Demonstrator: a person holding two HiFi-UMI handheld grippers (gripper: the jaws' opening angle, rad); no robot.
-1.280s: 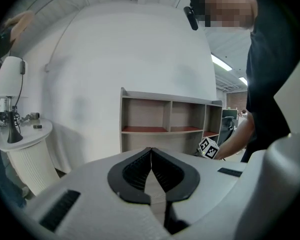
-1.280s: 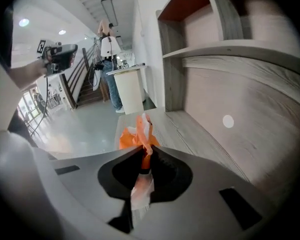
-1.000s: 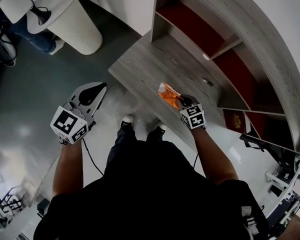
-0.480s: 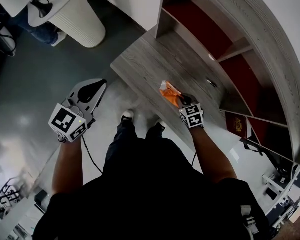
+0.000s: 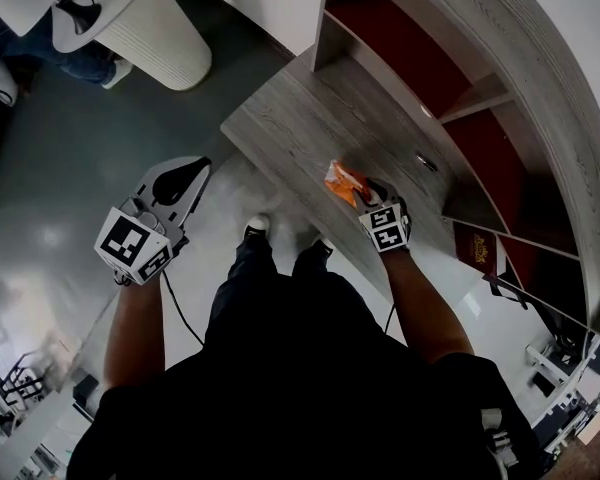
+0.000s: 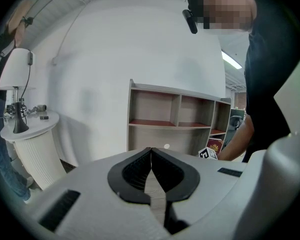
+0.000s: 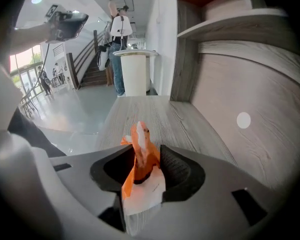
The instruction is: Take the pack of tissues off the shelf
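Pack of tissues stands between the opening jaws of the right gripper, over the shelf near its front edge; left gripper, jaws together and empty, hangs above open floor

The head view looked steeply down from above; each gripper view rode close behind its jaws; all shared the shelf
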